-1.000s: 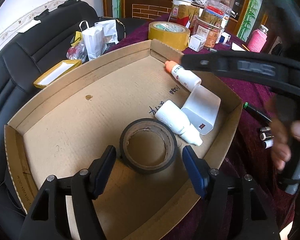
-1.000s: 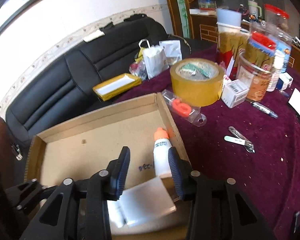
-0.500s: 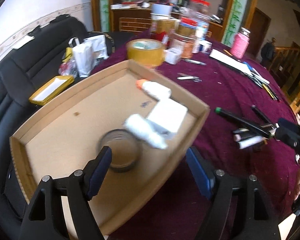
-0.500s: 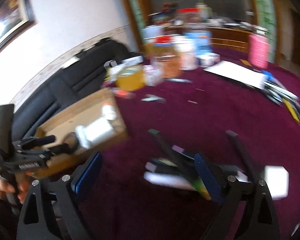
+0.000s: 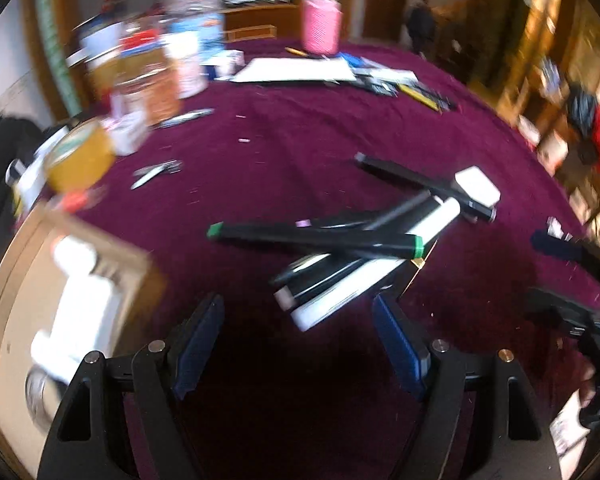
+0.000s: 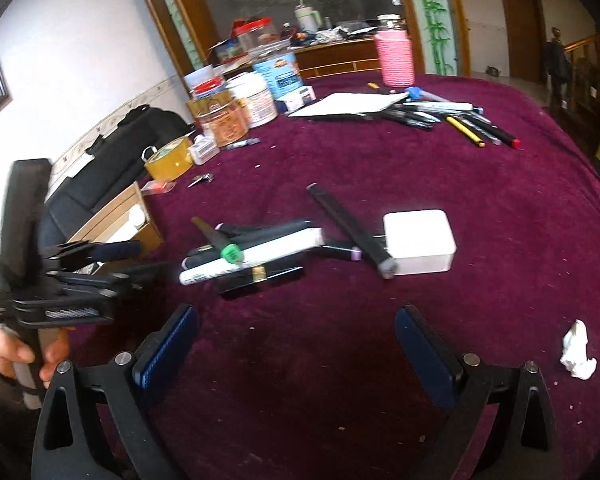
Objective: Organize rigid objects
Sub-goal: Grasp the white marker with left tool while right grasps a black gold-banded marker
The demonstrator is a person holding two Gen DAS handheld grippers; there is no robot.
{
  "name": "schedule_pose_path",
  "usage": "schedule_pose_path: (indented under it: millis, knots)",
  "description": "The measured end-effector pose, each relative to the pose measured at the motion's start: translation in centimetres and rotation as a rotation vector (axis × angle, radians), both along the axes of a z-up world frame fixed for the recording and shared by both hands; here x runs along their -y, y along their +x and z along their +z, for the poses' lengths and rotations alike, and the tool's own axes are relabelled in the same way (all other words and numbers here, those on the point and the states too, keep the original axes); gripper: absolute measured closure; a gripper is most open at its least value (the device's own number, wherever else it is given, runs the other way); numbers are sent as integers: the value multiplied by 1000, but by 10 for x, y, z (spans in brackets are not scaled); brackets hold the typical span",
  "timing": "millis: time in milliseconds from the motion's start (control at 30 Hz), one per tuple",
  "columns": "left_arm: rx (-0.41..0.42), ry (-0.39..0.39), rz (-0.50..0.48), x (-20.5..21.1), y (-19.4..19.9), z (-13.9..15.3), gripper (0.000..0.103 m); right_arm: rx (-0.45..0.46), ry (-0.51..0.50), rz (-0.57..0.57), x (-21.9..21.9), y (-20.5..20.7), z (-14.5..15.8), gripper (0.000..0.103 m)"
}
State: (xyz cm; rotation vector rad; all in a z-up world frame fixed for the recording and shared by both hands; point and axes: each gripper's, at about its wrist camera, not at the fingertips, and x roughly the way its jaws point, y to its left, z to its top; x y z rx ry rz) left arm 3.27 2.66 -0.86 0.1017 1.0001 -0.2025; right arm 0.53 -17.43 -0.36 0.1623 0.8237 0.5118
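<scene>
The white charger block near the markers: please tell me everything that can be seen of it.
The charger is a white, glossy, plastic-looking block with rounded corners, lying flat on the maroon tablecloth. Metal prongs stick out of its left side, toward the marker pile. A black marker lies slanted against that side, across the prongs. Nothing grips it; the right hand-held gripper is open, short of it. In the left wrist view it is blurred.

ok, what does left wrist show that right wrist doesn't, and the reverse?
Left wrist only: the inside of the cardboard box, holding blurred white items, and the right gripper at the frame's right edge.

Right wrist only: a crumpled white tissue, the pen row ending in a red cap, and the left gripper side-on, in a hand.

Both: the marker pile with the green-capped marker, the white charger, the tape roll, the pink jar. Both jaws open, empty.
</scene>
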Motion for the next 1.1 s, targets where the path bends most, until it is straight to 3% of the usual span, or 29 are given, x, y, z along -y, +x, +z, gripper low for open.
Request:
schedule_pose_path:
  millis: [100, 167, 233, 300, 333, 433, 567, 667, 867, 1033, 1100]
  knots:
    - [-43, 46, -20, 16, 15, -15, 31, 2, 20, -11, 8, -2, -2, 3]
    - [-76, 49, -42, 27, 20, -23, 41, 5, 30, -14, 12, -4, -4, 3]
    - [-90, 53, -57, 34, 19, -25, 61, -8, 40, -20, 17, -2, -9, 3]
    - [-120, 29, -83, 40, 14, -22, 70, -14, 45, -28, 21, 0, -11, 3]
    - [-146, -10, -101, 42, 11, -21, 71, -15, 47, -33, 23, 1, -12, 2]
    - [-157, -6, -123, 45, -1, -16, 71, -13, 64, -43, 29, 3, -12, 3]
    - [-247, -147, -150, 37, -10, -11, 82, -20, 68, -51, 34, 5, -15, 3]
    - [-220, -85, -138, 41, -10, -11, 82, -26, 76, -57, 36, 7, -17, 3]
    - [-201, -56, -142, 58, 9, -21, 83, -33, 94, -66, 36, 7, -17, 3]
    - [-176, -56, -104, 52, 5, -18, 89, -68, 109, -76, 33, 10, -20, 3]
    - [-175, -104, -84, 38, -5, -12, 89, -79, 103, -62, 27, 11, -22, 11]
